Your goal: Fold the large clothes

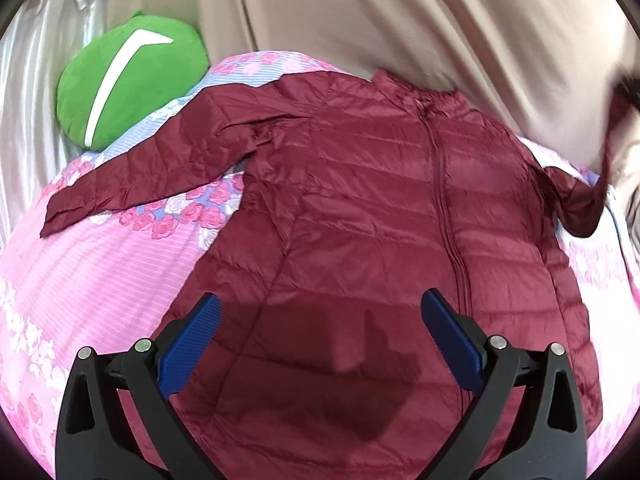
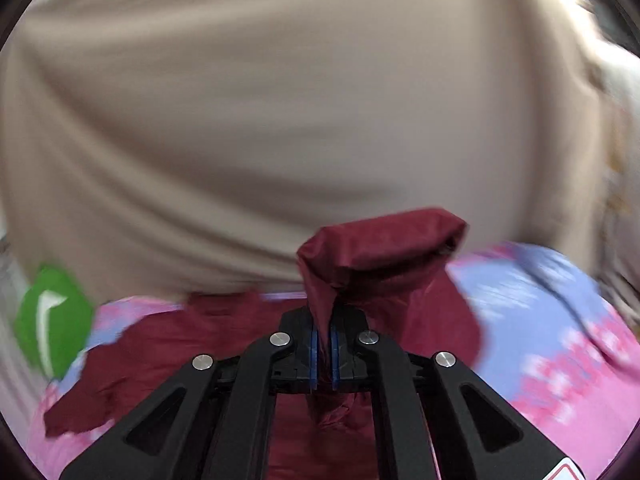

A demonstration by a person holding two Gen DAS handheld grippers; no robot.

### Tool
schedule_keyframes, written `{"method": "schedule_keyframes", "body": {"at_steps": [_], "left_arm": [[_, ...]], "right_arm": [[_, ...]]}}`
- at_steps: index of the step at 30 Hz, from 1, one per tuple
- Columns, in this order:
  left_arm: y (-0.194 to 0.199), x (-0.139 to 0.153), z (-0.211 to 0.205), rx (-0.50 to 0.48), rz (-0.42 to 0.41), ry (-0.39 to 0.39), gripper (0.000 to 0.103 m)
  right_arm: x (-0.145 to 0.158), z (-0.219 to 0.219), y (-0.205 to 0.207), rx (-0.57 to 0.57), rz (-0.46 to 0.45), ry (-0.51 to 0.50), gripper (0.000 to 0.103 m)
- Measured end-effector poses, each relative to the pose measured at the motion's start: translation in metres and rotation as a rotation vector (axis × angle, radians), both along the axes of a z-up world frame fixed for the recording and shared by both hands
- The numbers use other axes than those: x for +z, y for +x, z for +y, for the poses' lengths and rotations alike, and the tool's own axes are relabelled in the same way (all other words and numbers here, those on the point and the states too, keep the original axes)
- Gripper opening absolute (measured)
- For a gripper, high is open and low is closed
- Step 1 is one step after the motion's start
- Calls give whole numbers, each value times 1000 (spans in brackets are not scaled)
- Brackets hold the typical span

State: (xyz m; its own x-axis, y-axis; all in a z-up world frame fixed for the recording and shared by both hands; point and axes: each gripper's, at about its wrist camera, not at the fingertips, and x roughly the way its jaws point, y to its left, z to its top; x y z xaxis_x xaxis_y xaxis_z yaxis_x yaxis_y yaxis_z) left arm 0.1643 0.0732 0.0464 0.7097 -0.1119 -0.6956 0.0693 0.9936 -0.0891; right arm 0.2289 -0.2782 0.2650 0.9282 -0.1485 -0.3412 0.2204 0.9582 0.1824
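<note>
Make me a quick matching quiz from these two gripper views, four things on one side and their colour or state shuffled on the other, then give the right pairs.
Things:
1. jacket
2. cushion
3. left gripper
4. right gripper

States:
A. open, hovering over the jacket's body
B. green with a white stripe
C. shut on a maroon sleeve, lifted
D. maroon, zipped, spread on the pink floral bedspread

Pairs: 1-D, 2-B, 3-A, 4-C

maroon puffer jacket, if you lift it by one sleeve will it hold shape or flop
Probably flops: the sleeve pinched in the right hand-held gripper droops over itself. The maroon puffer jacket looks thin and quilted, so likely light. Its shiny shell may be slippery.
</note>
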Motion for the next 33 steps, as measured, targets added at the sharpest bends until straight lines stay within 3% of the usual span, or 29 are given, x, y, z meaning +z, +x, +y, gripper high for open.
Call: {"method": "schedule_keyframes", "body": {"at_steps": [3,6,9,10,12,14,17,23,25,27,29,33], "left_arm": [[7,1,10,18,0,-28,98],[18,-2,24,27,23,-67,98],[29,-7,39,12,58,-125,98],[35,-10,44,5,76,-150,98],[46,-15,52,-7,105,-190,98],[64,-19,56,-30,137,-243,98],[97,-23,53,-56,170,-297,98],[164,-45,21,-133,303,-414,95],[174,-46,6,-156,280,-361,81],[184,-43,-10,-230,269,-328,28],[196,-38,-12,-237,269,-320,6],[207,12,-2,-205,62,-240,3]], "right_arm": [[-18,114,54,270,46,-78,12],[-76,214,92,506,173,-159,24],[-119,265,88,621,226,-228,26],[-122,267,81,648,212,-227,34],[-118,252,66,651,169,-203,45],[-109,212,55,573,129,-177,57],[-114,150,46,375,134,-195,59],[-155,11,21,41,271,-135,60],[-168,-17,17,-11,301,-101,60],[-175,-33,16,-30,314,-74,60],[-179,-41,22,-35,315,-39,60],[-180,-50,36,-40,289,28,60]]}}
